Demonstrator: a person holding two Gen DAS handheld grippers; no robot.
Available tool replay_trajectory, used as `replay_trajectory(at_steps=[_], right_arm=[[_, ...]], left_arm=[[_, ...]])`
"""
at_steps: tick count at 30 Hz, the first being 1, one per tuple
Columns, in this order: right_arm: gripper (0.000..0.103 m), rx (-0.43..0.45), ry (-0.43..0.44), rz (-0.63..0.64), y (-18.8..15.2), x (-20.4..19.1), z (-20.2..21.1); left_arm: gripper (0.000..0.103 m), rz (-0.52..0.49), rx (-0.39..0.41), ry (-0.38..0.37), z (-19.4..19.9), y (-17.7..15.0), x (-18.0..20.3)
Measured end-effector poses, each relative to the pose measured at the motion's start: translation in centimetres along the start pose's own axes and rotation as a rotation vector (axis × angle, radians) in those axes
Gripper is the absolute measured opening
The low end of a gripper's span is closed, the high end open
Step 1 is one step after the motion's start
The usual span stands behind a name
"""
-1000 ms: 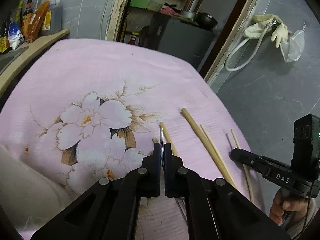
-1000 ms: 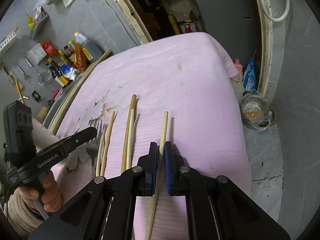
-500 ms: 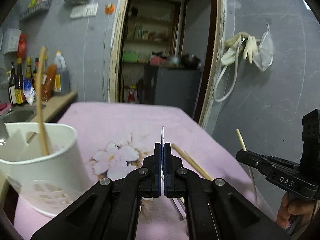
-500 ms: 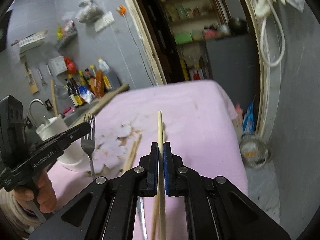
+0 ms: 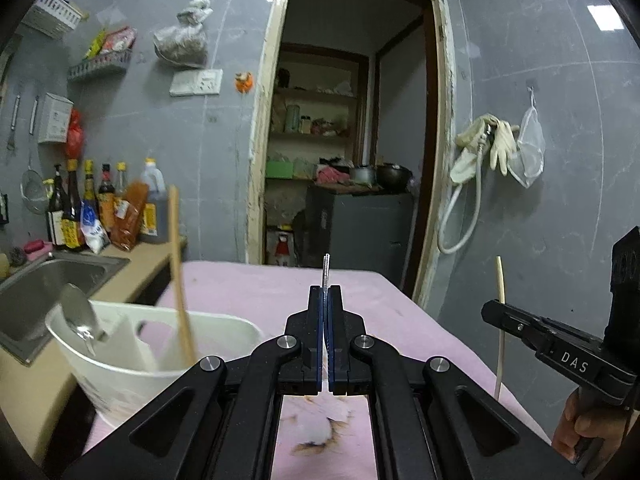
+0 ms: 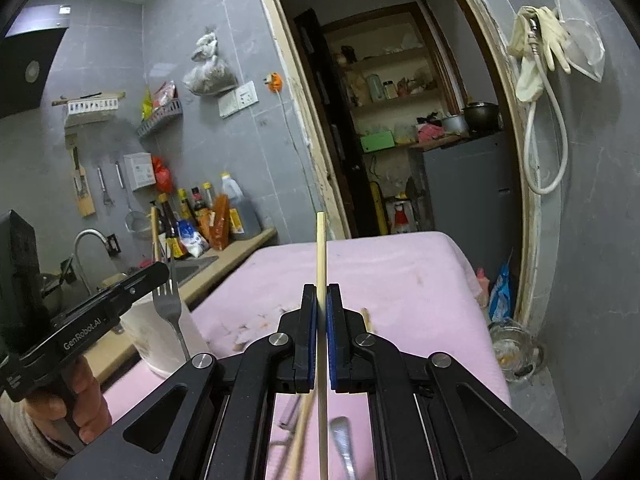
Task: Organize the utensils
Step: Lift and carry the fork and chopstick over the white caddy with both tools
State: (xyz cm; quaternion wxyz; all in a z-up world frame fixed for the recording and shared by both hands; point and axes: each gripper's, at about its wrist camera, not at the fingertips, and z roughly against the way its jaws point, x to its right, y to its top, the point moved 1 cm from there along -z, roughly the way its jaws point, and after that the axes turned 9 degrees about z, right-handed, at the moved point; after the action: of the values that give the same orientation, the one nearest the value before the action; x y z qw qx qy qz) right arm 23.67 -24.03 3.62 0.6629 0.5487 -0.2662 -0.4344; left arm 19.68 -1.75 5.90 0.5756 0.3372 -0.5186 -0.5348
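pink cloth (image 6: pixel 400 276) below; left gripper (image 5: pixel 325 300) clamps stiff, slippery fork (image 6: pixel 170 300) mid-handle, right gripper (image 6: pixel 319 300) pinches light chopstick (image 6: pixel 321 248).

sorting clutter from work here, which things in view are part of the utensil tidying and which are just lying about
Job: fork in left gripper; chopstick in right gripper; white holder.
Lying about: sauce bottles; rubber gloves; sink.

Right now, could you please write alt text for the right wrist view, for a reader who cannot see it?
The right claw is shut on a pale chopstick pointing up, above a pink cloth. At left, the left claw holds a metal fork upright near a white utensil holder.
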Motion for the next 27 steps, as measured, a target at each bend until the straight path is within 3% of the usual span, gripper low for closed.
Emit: replay_trajectory(at_steps=[17, 20, 27], right_arm=[[0.002, 0.293, 0.188, 0.101, 9.0, -11.9, -3.3], [0.002, 0.322, 0.231, 0.095, 10.2, -13.4, -4.9], [0.002, 0.356, 0.237, 0.122, 10.3, -15.4, -8.1]], left_arm=[[0.0, 0.022, 0.181, 0.182, 5.9, 8.6, -11.0], [0.0, 0.054, 0.202, 0.217, 6.3, 9.7, -13.2], [0.0, 0.101, 0.274, 0.339, 6.4, 10.7, -18.0]])
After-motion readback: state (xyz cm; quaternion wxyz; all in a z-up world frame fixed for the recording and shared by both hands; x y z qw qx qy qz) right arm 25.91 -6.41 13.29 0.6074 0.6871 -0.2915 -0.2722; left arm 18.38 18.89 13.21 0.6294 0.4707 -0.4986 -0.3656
